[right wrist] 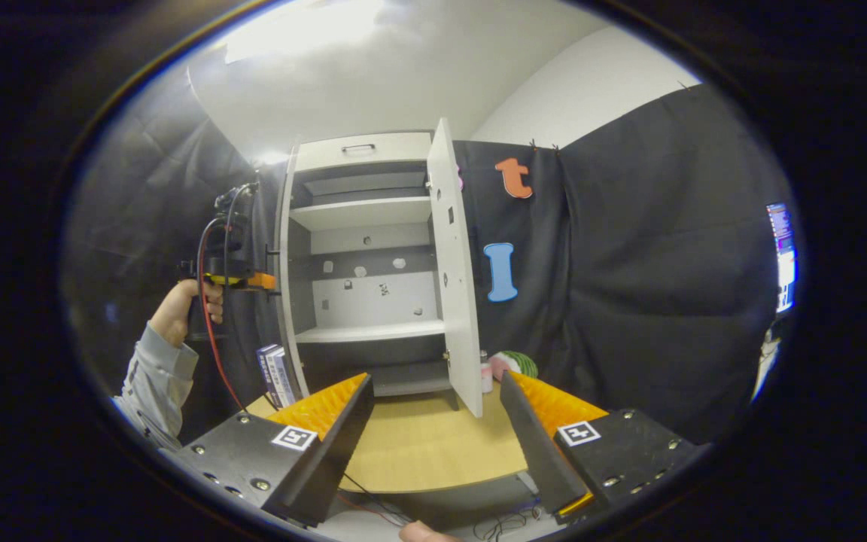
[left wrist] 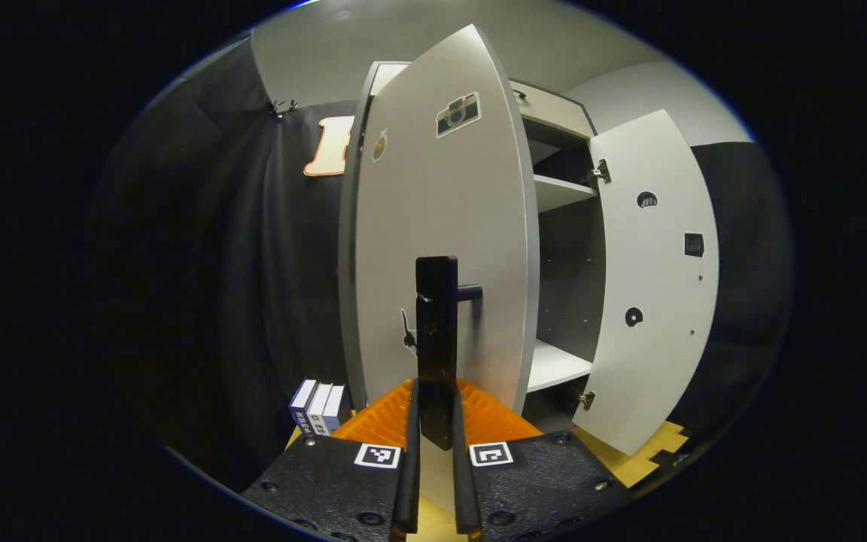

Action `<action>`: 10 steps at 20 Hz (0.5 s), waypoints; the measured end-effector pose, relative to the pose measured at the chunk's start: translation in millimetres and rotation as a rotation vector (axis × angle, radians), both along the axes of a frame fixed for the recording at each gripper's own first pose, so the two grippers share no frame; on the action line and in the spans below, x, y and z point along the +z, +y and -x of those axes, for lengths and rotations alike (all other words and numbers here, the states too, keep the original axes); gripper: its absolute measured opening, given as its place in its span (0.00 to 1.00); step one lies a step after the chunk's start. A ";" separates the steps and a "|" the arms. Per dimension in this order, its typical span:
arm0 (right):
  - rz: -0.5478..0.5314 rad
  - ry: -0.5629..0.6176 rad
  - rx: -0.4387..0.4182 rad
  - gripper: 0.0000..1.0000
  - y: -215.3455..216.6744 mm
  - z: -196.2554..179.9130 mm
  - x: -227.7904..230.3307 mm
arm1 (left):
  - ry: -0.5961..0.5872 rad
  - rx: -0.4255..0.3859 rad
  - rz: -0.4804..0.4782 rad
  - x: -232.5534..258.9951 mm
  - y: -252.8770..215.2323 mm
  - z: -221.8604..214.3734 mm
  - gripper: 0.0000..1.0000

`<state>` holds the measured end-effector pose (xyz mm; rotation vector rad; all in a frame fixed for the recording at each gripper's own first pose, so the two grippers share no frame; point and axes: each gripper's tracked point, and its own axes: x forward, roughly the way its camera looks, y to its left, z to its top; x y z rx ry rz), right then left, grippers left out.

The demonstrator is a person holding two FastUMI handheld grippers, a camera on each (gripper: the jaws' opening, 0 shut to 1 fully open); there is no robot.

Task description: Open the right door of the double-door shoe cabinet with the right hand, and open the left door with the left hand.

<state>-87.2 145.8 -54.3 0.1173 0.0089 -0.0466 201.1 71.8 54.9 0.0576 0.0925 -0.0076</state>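
Presently, left gripper view — the left gripper point(left wrist: 436, 444) is clamping its fingers on the dark handle point(left wrist: 437, 339) of the left door point(left wrist: 441, 248), which is standing swung out; the right door point(left wrist: 655, 286) is hanging wide. Risk: the handle slipping free if the pull runs off its arc. Right gripper view — the right gripper point(right wrist: 433, 421) is holding its fingers apart, empty, well back from the cabinet point(right wrist: 366, 301) with its pale shelves showing.

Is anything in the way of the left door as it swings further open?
Nothing visible blocks it. The left gripper is shut on the handle of the left door, already well open. The small boxes stand on the floor beside the cabinet, at the hinge side, apparently outside the door's swing.
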 end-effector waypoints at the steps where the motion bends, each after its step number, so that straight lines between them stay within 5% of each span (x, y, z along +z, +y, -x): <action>1: 0.007 0.001 0.003 1.00 -0.3 -0.2 -1.0 | -0.004 0.011 -0.009 1.2 4.9 1.2 0.19; 10: -0.017 -0.015 0.024 1.00 2.9 -2.0 0.9 | -0.022 0.150 -0.064 4.6 61.6 5.2 0.07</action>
